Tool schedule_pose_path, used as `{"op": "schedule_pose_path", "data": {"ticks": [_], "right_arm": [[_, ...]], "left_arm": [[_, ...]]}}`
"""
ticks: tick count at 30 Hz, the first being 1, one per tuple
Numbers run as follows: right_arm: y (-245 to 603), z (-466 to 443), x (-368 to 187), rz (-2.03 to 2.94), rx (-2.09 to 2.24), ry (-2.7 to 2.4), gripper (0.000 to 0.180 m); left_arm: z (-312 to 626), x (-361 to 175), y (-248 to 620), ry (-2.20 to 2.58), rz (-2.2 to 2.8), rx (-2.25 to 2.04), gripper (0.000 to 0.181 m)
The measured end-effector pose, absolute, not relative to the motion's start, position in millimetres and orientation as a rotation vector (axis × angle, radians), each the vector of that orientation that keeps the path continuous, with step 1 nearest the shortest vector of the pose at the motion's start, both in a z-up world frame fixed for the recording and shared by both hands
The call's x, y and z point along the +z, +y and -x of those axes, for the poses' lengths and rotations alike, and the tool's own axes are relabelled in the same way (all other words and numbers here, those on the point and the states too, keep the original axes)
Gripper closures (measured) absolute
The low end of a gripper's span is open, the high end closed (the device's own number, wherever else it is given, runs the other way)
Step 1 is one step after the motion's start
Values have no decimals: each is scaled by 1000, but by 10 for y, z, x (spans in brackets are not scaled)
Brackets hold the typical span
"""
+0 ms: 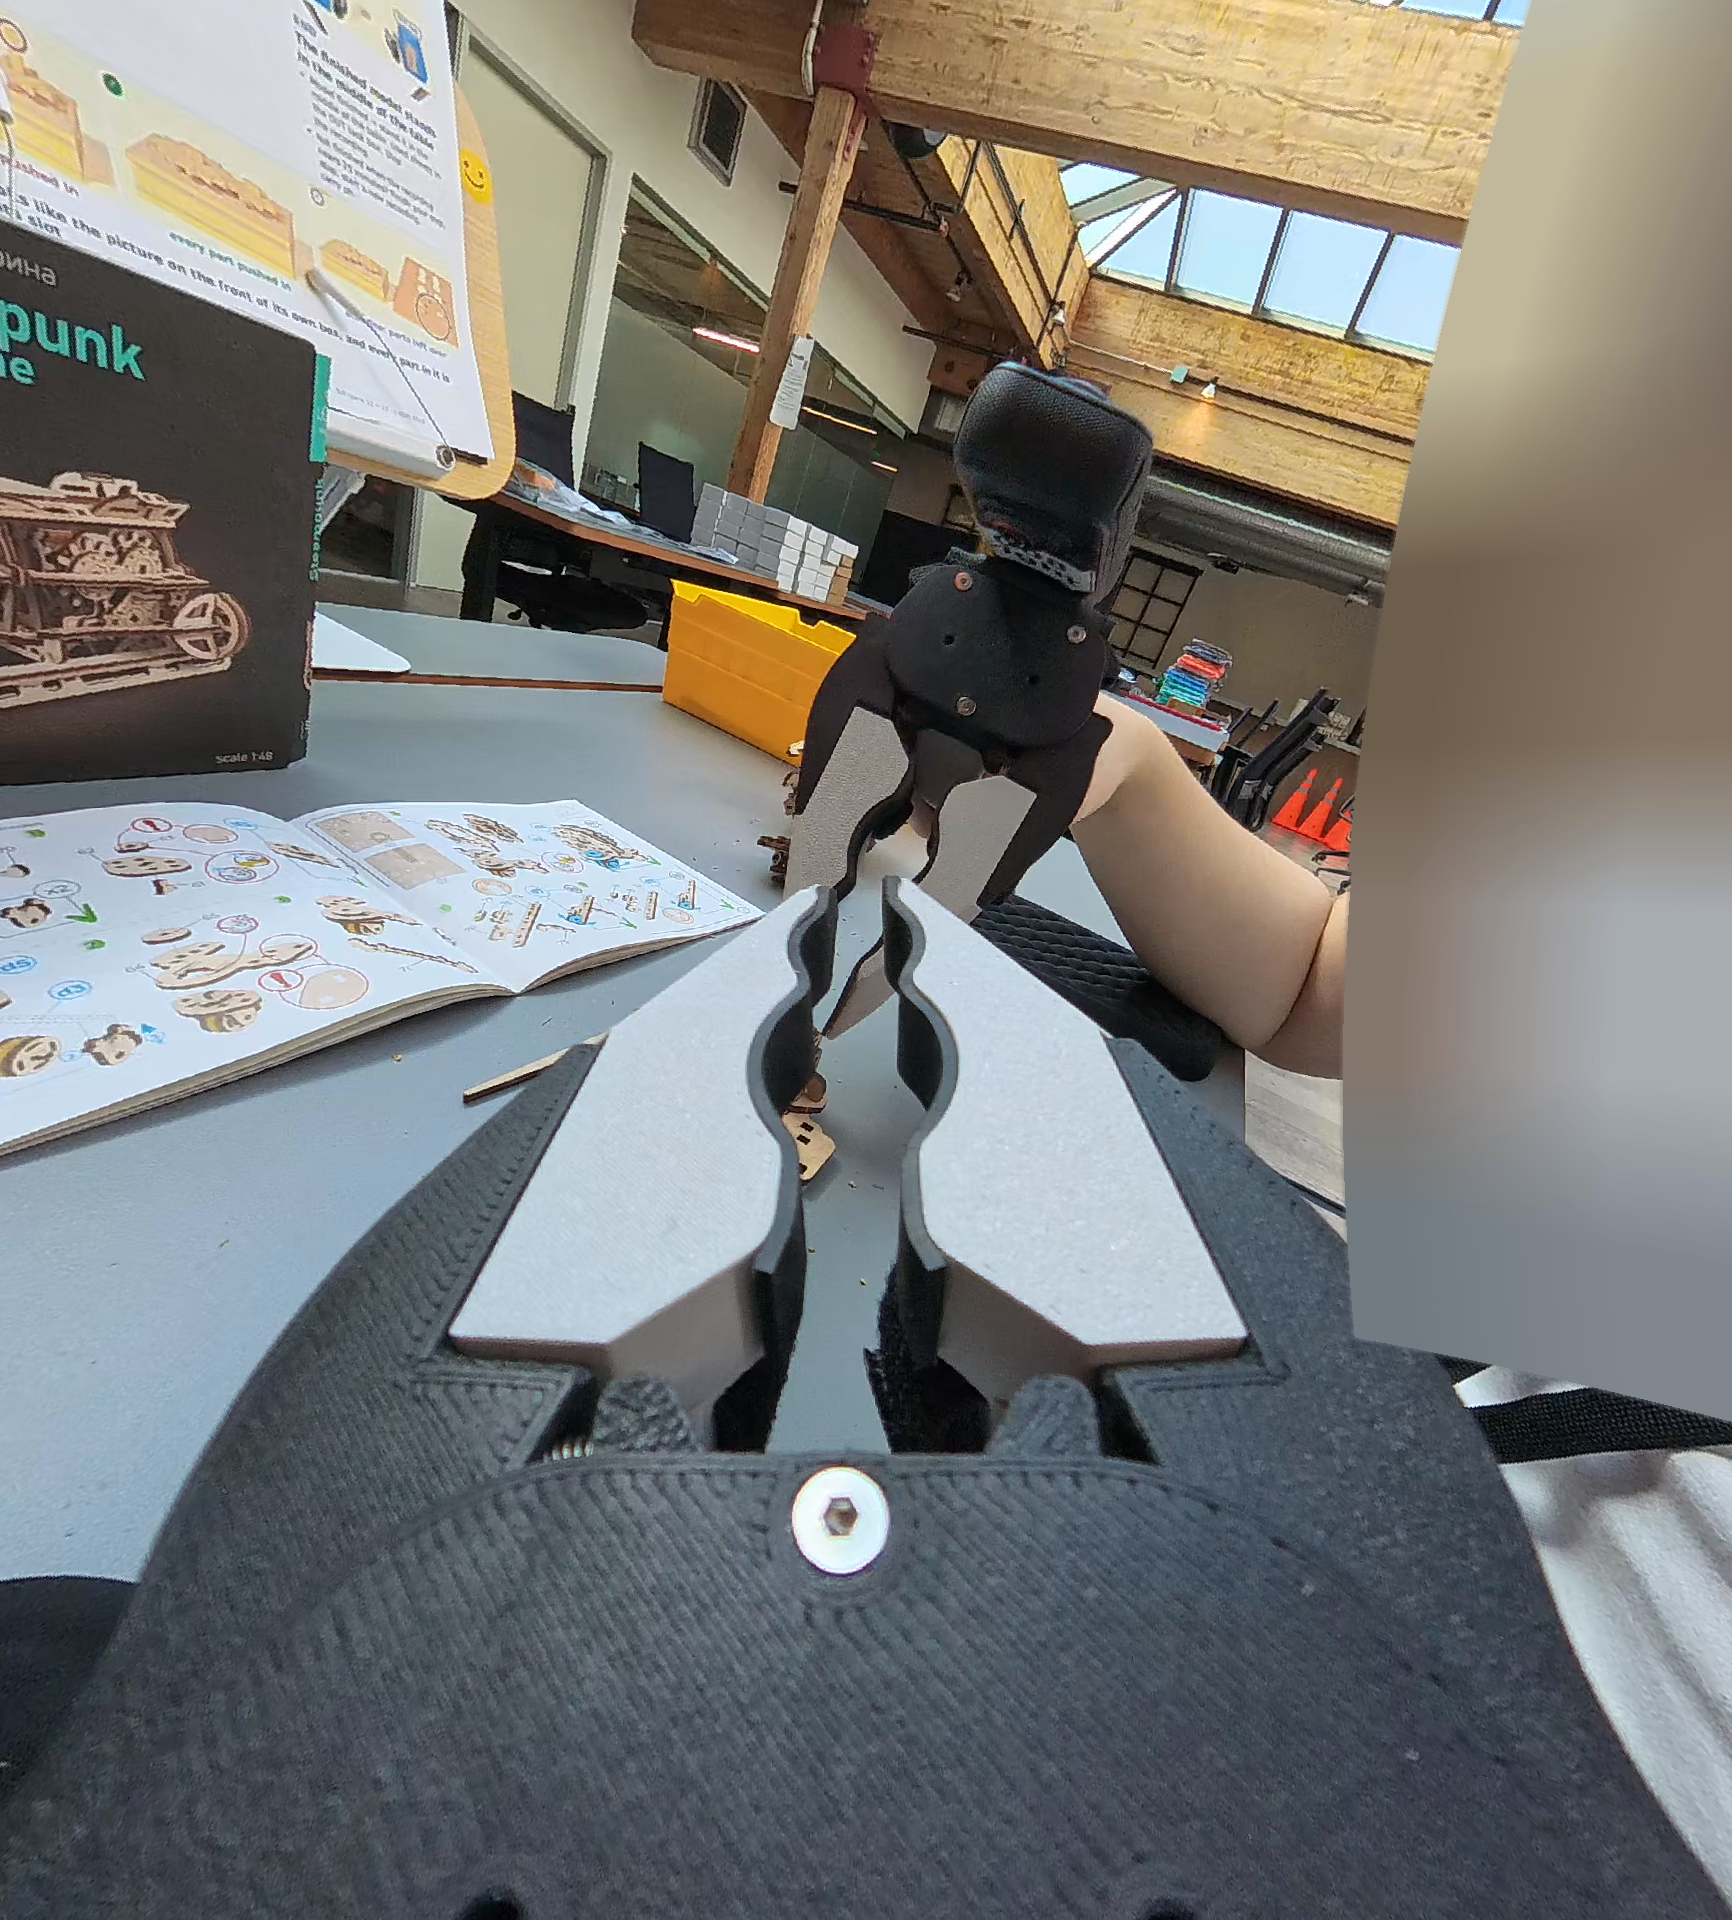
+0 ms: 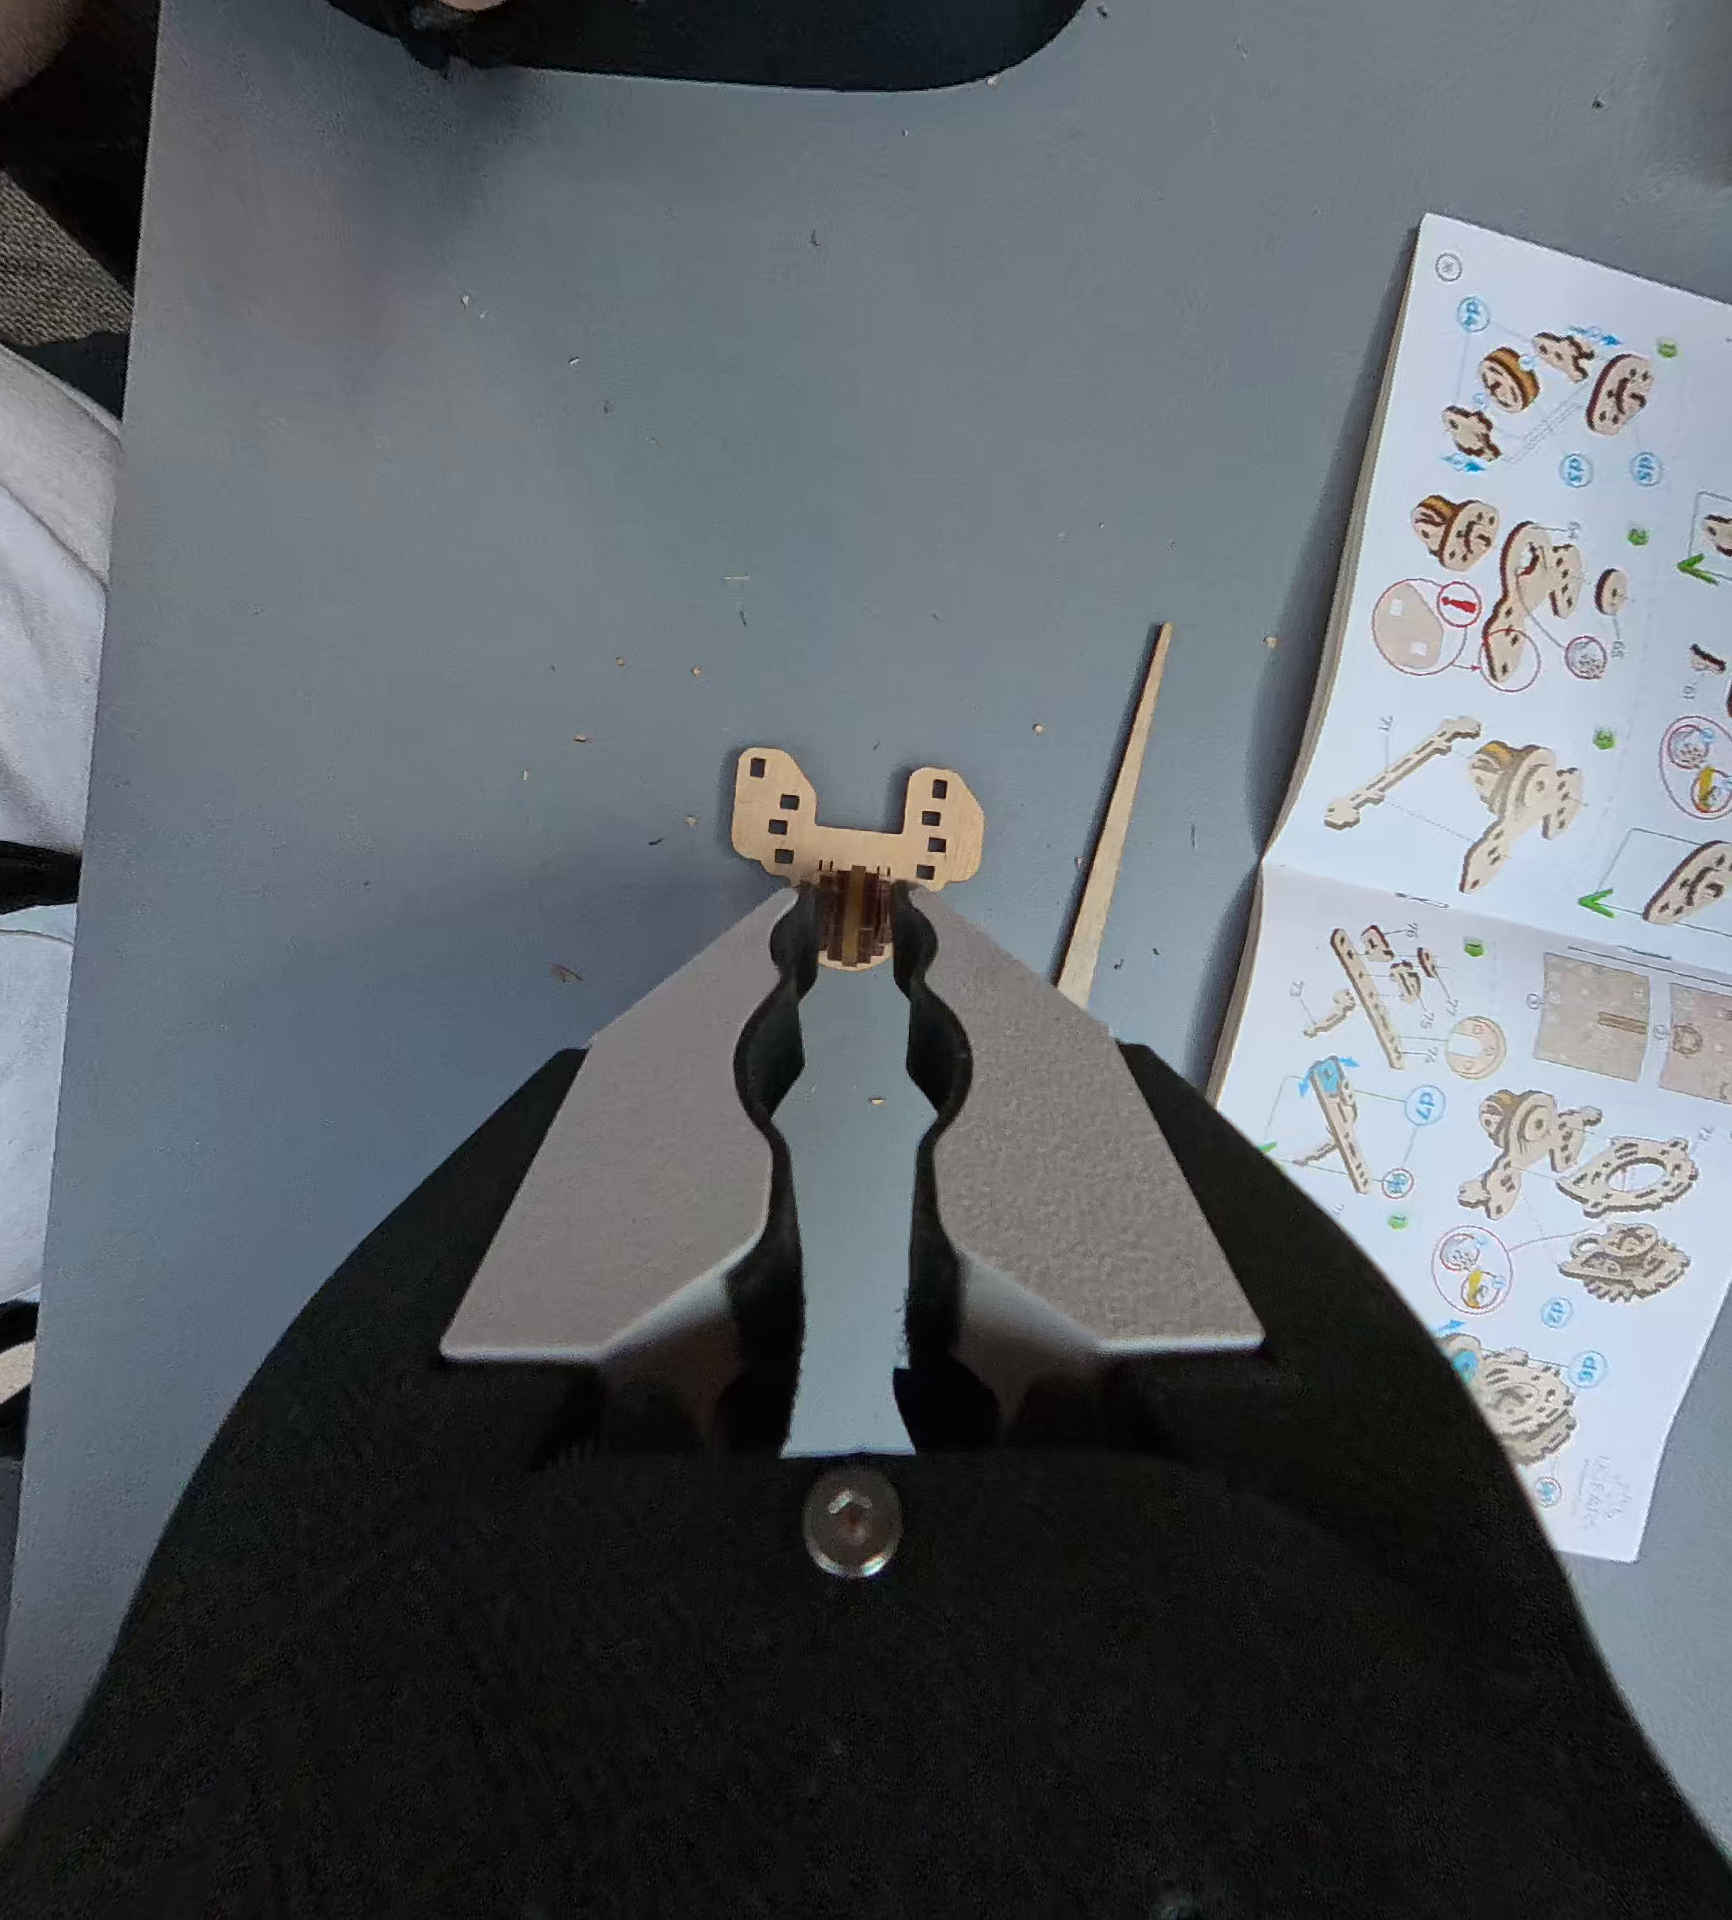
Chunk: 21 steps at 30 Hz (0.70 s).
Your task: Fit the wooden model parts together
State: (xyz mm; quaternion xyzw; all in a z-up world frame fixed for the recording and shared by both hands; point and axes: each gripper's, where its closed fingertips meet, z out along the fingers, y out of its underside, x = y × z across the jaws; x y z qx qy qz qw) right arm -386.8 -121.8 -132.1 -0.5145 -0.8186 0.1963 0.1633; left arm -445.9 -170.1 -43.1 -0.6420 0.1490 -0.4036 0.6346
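Right tongs (image 2: 851, 920): you had them clamped on the wooden part (image 2: 857, 831), held just above the table (image 2: 426, 520).
Left tongs (image 1: 857, 904): nearly together, empty.
Risk: thin plywood could snap or twist loose under your squeeze.

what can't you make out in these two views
- Left wrist view: the wooden part is mostly hidden behind the left tool's fingers.
- Left wrist view: whether the left tool grips anything cannot be told.
- Right wrist view: the part's stem is covered by the right tool.
- Right wrist view: the booklet is cut off by the right edge.
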Motion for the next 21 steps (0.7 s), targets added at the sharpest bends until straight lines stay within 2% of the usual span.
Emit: {"op": "schedule_pose_path", "data": {"ticks": [4, 11, 14, 17, 21], "right_arm": [[-1209, 3841, -1379, 1497, 548, -2349, 172], [-1263, 3823, -1205, 1466, 575, -2332, 173], [-1235, 3816, -1377, 1488, 532, -2362, 174], [-1222, 3761, -1239, 1463, 498, -2361, 173], [-1263, 3765, -1324, 1469, 522, -2387, 173]], "left_arm": [[4460, -430, -1702, 341, 1466, -922, 175], [4455, -433, -1703, 344, 1468, -919, 176], [4447, -440, -1701, 348, 1472, -918, 176], [4445, -438, -1704, 351, 1470, -913, 176], [4434, -446, -1704, 357, 1476, -916, 176]]}}
